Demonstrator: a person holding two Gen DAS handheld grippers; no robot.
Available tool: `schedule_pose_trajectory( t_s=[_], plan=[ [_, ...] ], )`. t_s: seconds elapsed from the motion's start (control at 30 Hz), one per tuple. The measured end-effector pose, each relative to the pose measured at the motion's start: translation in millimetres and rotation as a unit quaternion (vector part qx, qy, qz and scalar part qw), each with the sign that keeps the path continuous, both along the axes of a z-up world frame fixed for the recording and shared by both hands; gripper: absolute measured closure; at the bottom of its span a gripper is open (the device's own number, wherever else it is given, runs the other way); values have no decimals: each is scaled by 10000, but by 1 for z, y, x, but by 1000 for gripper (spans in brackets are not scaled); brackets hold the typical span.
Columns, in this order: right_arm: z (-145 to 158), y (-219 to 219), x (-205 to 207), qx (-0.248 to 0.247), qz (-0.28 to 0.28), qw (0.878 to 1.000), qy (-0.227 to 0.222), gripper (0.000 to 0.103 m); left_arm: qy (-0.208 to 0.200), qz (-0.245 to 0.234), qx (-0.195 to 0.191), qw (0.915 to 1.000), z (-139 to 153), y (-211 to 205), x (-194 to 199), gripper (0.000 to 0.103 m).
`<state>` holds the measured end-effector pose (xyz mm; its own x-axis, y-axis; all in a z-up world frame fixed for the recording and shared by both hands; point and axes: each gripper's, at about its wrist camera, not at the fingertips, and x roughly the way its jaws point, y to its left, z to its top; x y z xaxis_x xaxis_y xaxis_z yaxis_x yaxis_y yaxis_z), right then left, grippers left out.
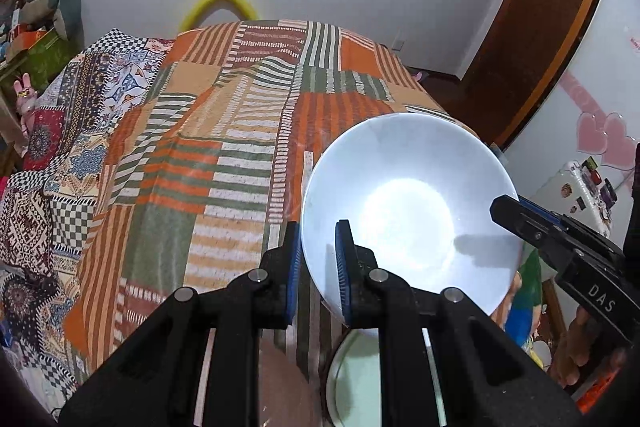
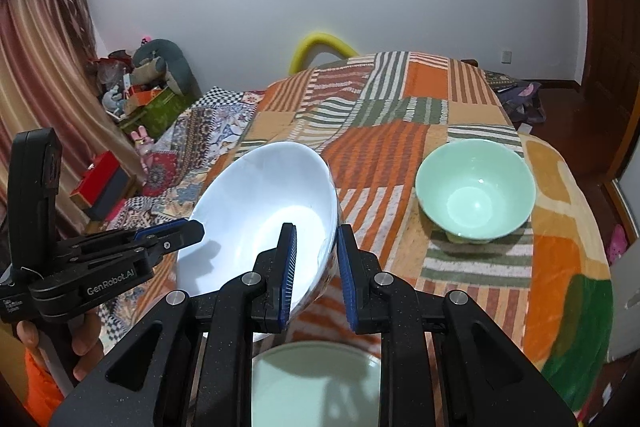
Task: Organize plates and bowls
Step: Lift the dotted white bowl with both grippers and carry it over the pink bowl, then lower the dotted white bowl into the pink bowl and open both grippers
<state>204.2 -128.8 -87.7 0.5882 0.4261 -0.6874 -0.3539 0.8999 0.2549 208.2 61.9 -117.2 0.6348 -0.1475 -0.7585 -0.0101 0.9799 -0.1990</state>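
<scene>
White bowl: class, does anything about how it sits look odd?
Yes. The white bowl is tilted in the air, gripped by the left gripper and right gripper on opposite rims, while the green bowl sits upright.

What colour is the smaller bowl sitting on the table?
Pale mint green bowl, clearest in the right wrist view.

A white bowl (image 2: 256, 211), a mint-green bowl (image 2: 475, 191) and a pale green plate (image 2: 316, 383) sit over an orange, green and cream striped patchwork cloth (image 2: 384, 131). Both grippers are black with blue pads (image 2: 289, 267).
</scene>
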Motion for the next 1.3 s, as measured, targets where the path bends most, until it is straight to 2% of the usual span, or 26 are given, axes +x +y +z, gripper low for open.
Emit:
schedule_pose_trajectory(
  t_s=[0.3,0.77,1.0,1.3],
  plan=[
    [2,11,-25,33,151,9999,-28,84,-123,202,98,9997,9,10,-42,87],
    [-6,44,-53,152,576,9982,9,84,-63,580,129,9982,8,43,-93,87],
    [-12,61,-65,86,814,9966,76,84,-19,789,60,9969,2,59,-111,87],
    [-28,84,-76,-70,1063,9939,288,84,187,1039,31,9944,-19,79,-125,87]
  ],
)
